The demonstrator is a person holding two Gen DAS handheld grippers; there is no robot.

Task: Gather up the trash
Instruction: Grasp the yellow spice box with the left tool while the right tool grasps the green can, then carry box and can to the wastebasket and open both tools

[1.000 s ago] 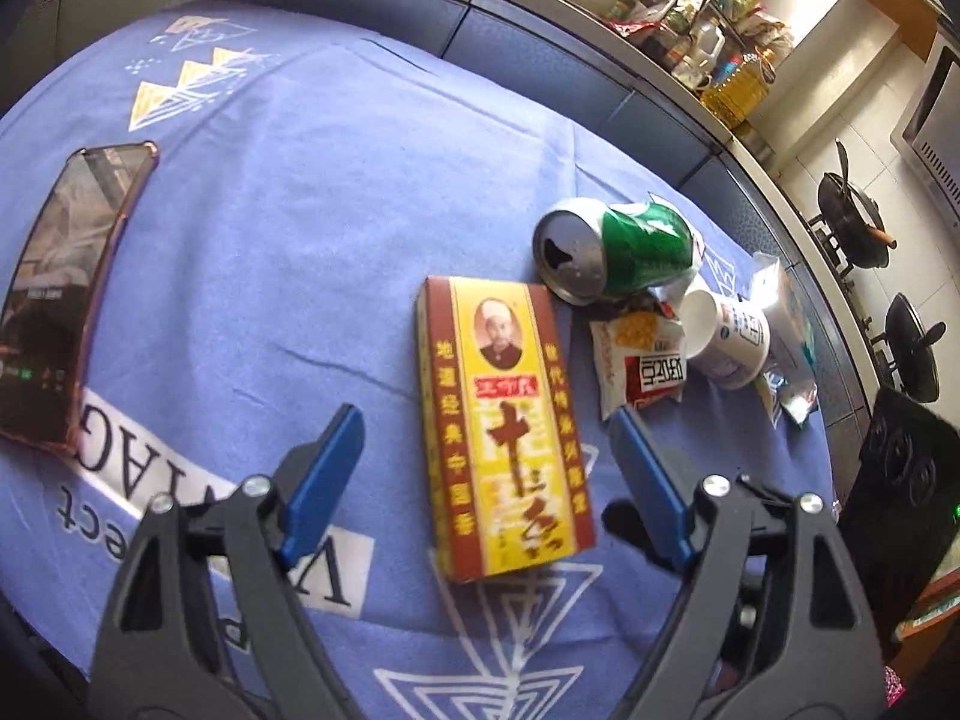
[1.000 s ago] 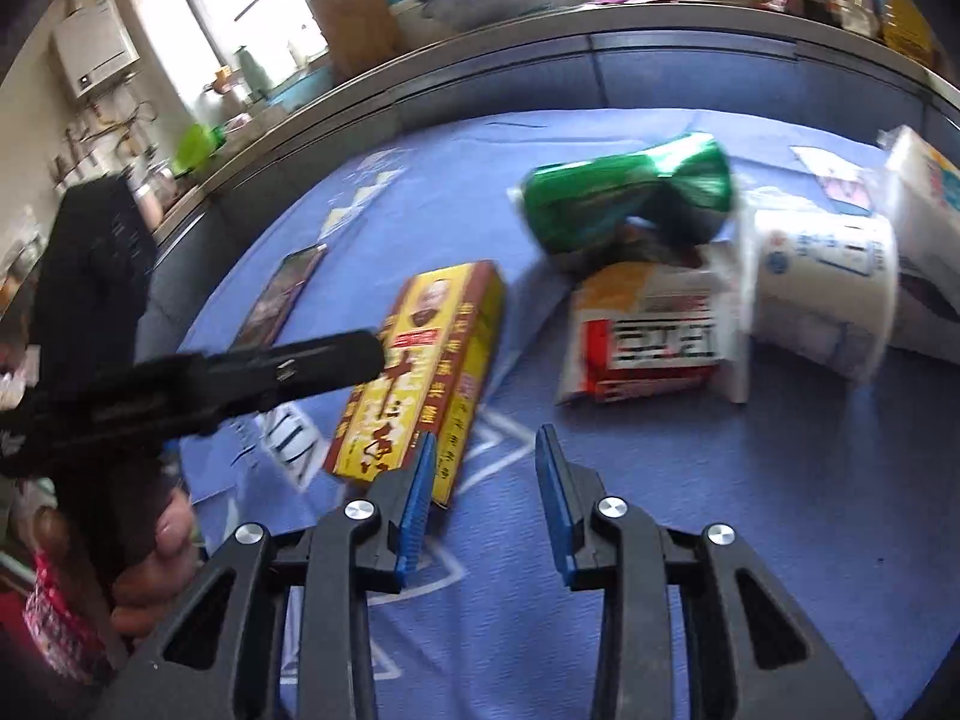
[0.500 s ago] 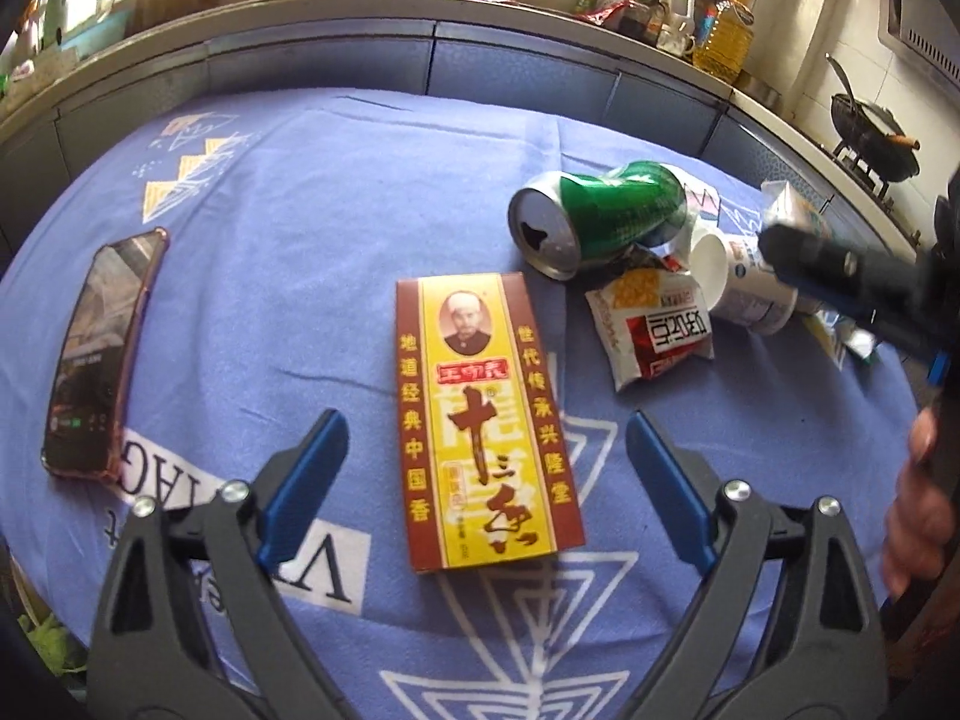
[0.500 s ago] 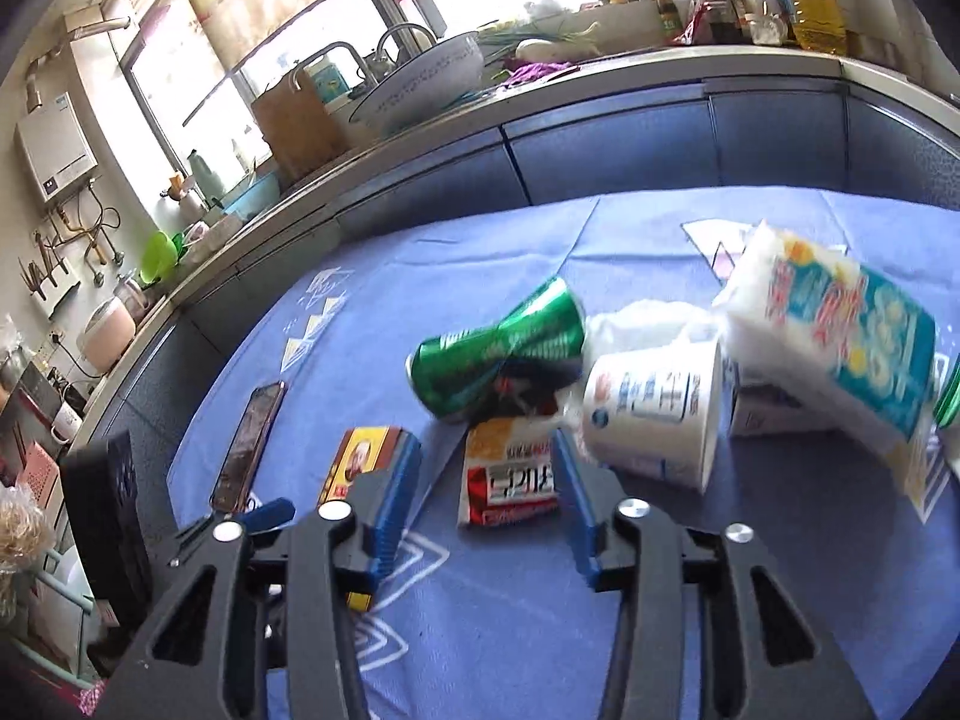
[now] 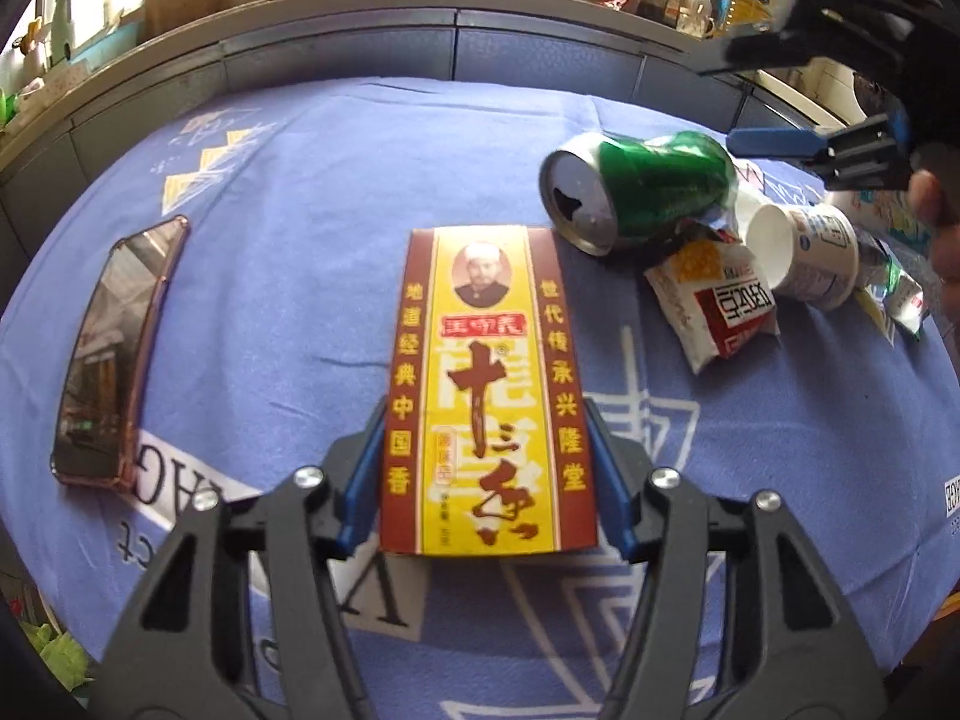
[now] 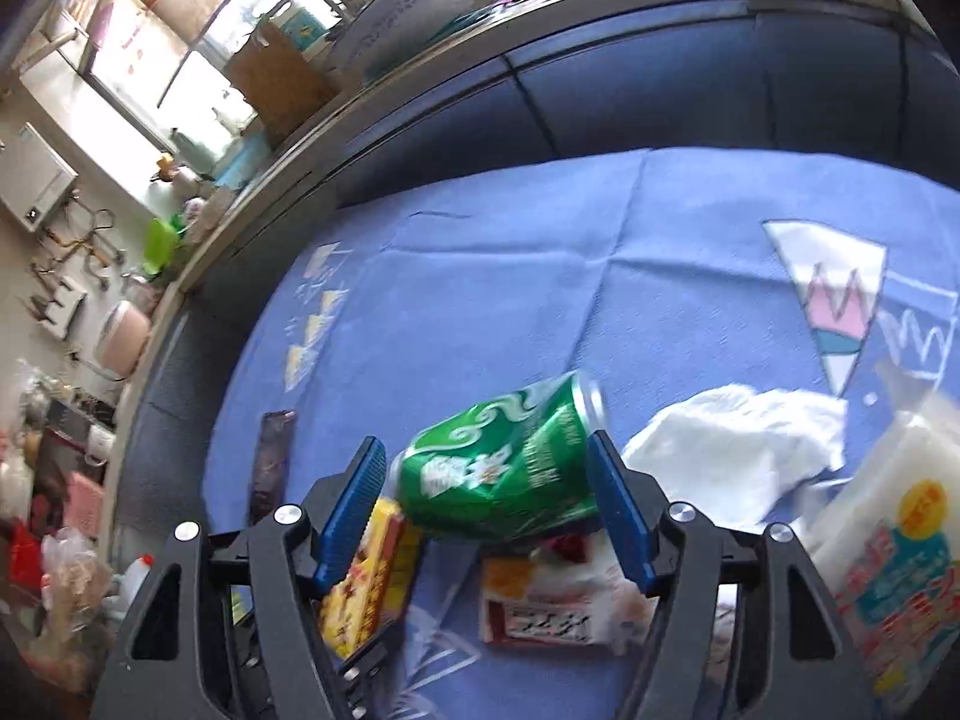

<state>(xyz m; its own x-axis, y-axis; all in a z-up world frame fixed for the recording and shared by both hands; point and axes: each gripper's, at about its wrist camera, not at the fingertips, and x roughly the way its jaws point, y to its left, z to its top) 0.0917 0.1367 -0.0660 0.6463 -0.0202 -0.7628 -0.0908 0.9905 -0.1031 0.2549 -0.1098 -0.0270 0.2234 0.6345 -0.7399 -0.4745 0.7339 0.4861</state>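
A yellow-and-red box [image 5: 486, 360] lies lengthwise on the blue tablecloth [image 5: 300, 240]. My left gripper [image 5: 486, 468] is closing on its near end, blue pads against both long sides. A crushed green can [image 5: 654, 192] lies on its side beyond the box. Over it hovers my right gripper [image 5: 774, 96], held by a hand. In the right wrist view the can [image 6: 498, 474] shows between the opening jaws of the right gripper [image 6: 486, 510], and the pads stand clear of it. A red-and-white sachet [image 5: 720, 306] and a tipped paper cup [image 5: 804, 252] lie beside the can.
A phone [image 5: 114, 354] lies at the cloth's left edge. Crumpled white tissue [image 6: 732, 444] and a white-and-blue pack [image 6: 894, 546] sit to the right of the can. A cluttered counter [image 5: 456, 6] curves along the far side of the table.
My left gripper came down around the box and its jaws narrowed onto the sides. My right gripper swung from beside the box over to the green can, and its jaws widened.
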